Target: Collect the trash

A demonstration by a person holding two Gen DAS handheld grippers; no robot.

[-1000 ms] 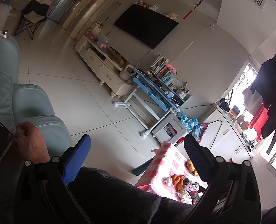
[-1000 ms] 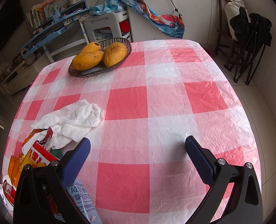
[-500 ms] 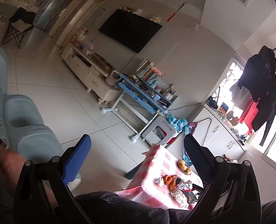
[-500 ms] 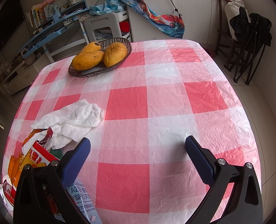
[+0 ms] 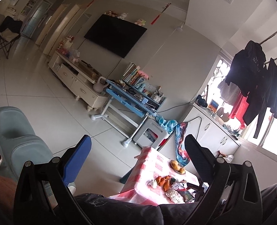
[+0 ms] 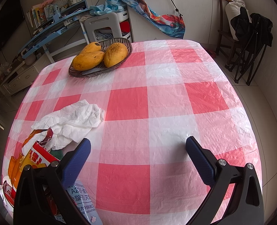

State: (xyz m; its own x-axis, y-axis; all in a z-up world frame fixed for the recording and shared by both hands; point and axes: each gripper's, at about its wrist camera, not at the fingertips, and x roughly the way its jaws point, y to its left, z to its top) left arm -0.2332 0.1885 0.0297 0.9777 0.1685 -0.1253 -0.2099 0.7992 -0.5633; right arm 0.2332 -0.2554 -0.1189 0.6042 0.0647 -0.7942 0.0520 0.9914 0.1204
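I'm holding my right gripper (image 6: 138,146) low over the checked table (image 6: 204,97), its blue fingers (image 6: 78,155) spread wide apart with nothing between them, only red and white cloth showing in the gap. Just beside the left finger, at the lower left of the frame, the trash is lying in a heap: a crumpled tissue (image 6: 72,118) is spreading up toward the frame's middle, a torn red and yellow wrapper (image 6: 38,154) is sitting under its lower edge, and a pale blue packet (image 6: 82,200) with printed text is poking out behind the finger at the bottom. Toward the upper left of the frame a dark basket (image 6: 117,63) is carrying three mangoes (image 6: 87,60), well apart from the trash.

My left gripper (image 5: 138,150) is hanging in the air far from the table, fingers (image 5: 78,159) likewise wide apart and empty, looking out across a tiled room. In its view the table (image 5: 147,161) is showing small at the lower middle of the frame, with the trash (image 5: 174,193) bunched at its near end. A blue desk (image 5: 131,105) is standing mid-frame and a dark TV (image 5: 116,35) is hanging above it. A pale blue chair (image 5: 16,135) is filling the left edge
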